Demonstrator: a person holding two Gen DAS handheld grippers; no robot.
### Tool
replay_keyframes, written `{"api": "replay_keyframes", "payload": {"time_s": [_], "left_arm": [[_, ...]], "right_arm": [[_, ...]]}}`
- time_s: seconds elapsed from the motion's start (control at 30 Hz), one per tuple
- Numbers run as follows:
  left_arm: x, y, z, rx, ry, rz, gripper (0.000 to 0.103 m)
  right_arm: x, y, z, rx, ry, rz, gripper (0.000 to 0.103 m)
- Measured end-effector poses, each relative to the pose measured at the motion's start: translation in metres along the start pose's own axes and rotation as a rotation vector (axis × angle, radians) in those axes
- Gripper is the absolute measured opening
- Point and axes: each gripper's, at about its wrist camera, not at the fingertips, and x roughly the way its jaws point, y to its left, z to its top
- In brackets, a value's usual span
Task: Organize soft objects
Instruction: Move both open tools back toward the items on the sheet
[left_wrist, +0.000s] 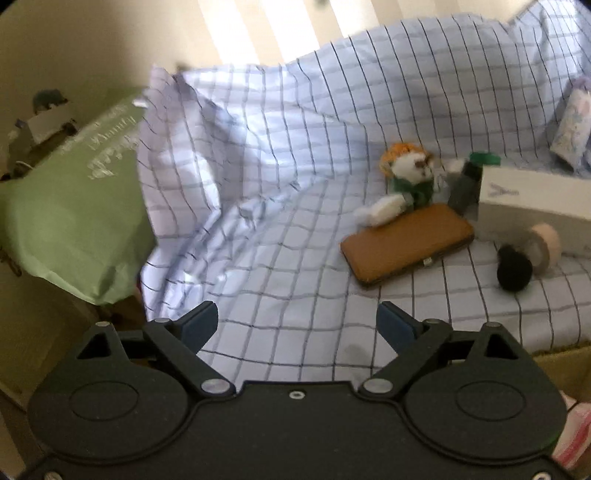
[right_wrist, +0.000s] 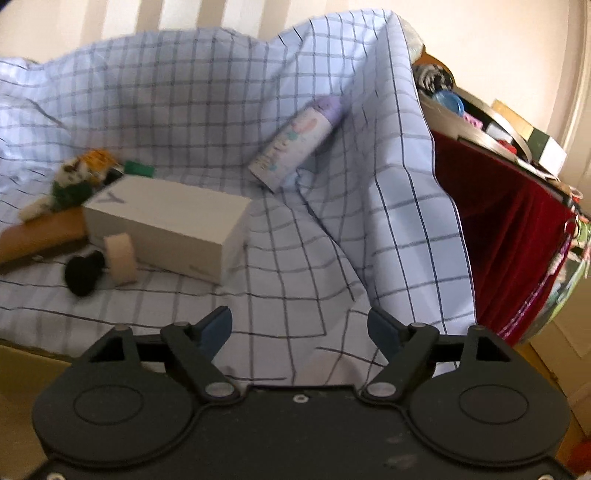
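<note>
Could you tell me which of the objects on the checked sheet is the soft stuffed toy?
The plush animal with the orange head and green outfit, behind the brown case; the others are hard items.

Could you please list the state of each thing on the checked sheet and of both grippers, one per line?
left gripper: open, empty.
right gripper: open, empty.
plush toy: lying beside the brown case, ungripped.
brown case: closed, flat.
white box: closed, lying on its side.
tape roll: on edge against the white box.
black pom-pom: loose beside the tape roll.
patterned can: tipped over, leaning on the checked sheet.
</note>
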Motion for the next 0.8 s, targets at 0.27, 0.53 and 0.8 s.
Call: {"api": "replay_keyframes", "payload": {"time_s": [0.27, 0.53, 0.8], "left_arm": [[0.029, -0.009, -0.015, 0.015, 0.116, -0.092, 0.090], [0.030, -0.006, -0.019, -0.027, 0.139, -0.091, 0.090], [0.033, -0.010, -0.021, -0.002, 0.151, -0.075, 0.090]], "right_arm": [[0.027, 0.007, -0.005, 0.029, 0.092, 0.095, 0.079], [0.023, 0.005, 0.003, 0.049, 0.071, 0.095, 0.081], [0.024, 0.006, 0.006, 0.013, 0.088, 0.106, 0.087]]}}
